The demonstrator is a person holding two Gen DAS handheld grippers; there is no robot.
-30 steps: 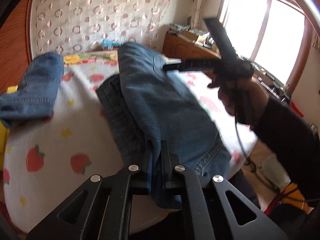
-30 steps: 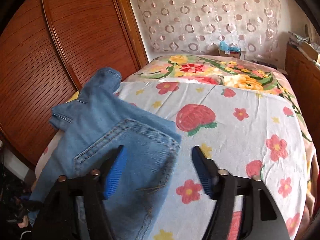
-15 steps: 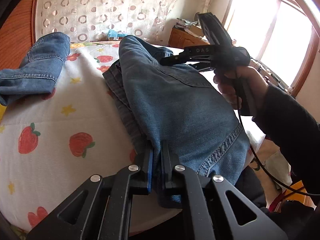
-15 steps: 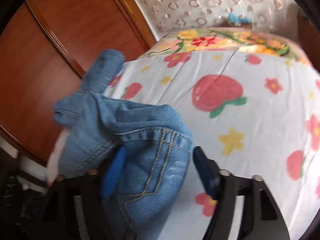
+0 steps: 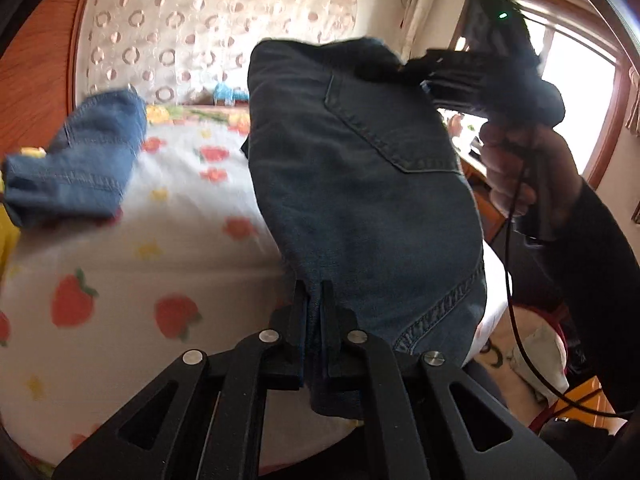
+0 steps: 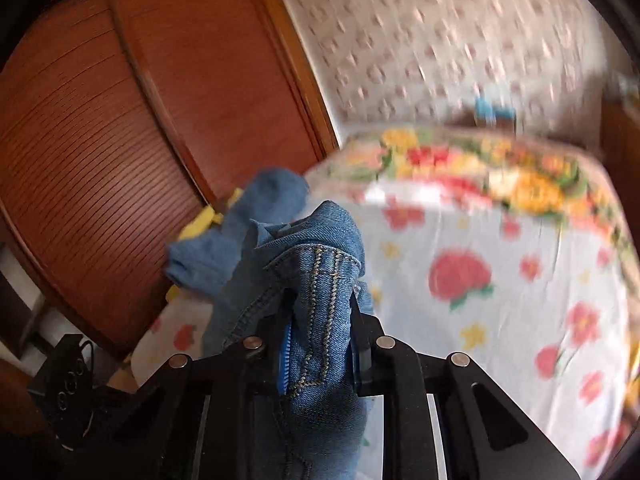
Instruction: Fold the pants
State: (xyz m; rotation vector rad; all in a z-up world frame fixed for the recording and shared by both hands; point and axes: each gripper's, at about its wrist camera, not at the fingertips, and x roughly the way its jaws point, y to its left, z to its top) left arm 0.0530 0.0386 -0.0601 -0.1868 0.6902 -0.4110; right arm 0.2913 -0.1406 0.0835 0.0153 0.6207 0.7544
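Above the bed's near edge, jeans hung lifted between two grippers.

Jeans [image 5: 360, 184], waistband end raised off the strawberry sheet [image 5: 100, 264]; far leg [image 5: 80, 160] trailed on the bed. Left gripper [image 5: 316, 320] clamped tight on a hem edge; right gripper [image 6: 320, 320] had just been closing, its jaws now pinching bunched waistband seam. Denim looked heavy, limp, not slippery; stitched seams and waistband judged the firmest holds. Wardrobe [image 6: 120, 120] stood beyond.
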